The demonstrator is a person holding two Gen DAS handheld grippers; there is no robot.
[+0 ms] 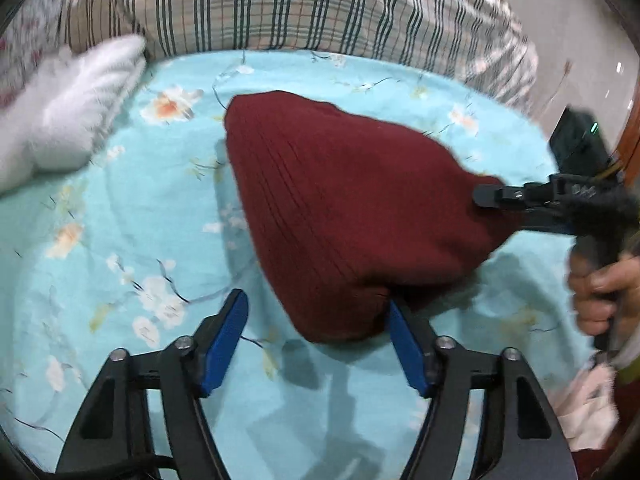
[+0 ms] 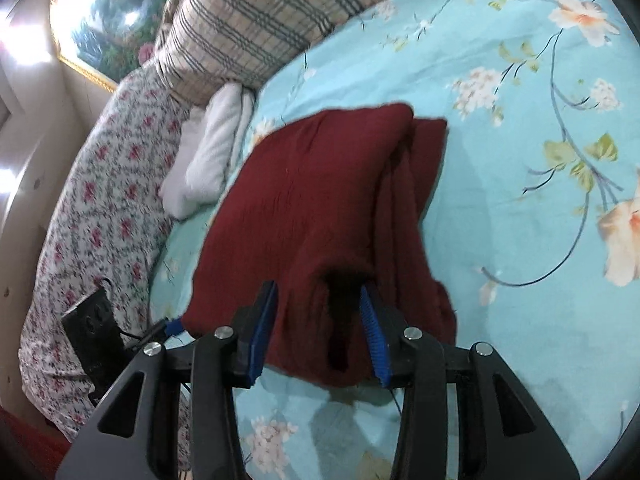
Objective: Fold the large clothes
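A dark red knit garment [image 1: 340, 208] lies bunched on the turquoise flowered bedsheet [image 1: 120, 208], pulled to a peak at its right corner. There my right gripper [image 1: 492, 196] comes in from the right edge, held by a hand [image 1: 604, 292]. In the right wrist view the garment [image 2: 320, 200] fills the gap between the right gripper's [image 2: 319, 288] blue pads, which are shut on a thick fold. My left gripper [image 1: 316, 304] stands open at the garment's near corner; the cloth's edge overlaps its right fingertip [image 1: 400, 320] and nothing is pinched. Its black body [image 2: 92, 324] shows at lower left.
A plaid quilt [image 1: 300, 4] is heaped along the far side of the bed. A white fluffy cloth [image 1: 72, 108] lies at the left, with a red-flowered cover [image 2: 92, 208] behind it. A pale cloth [image 1: 584, 404] hangs at the lower right. A framed picture [image 2: 108, 20] hangs on the wall.
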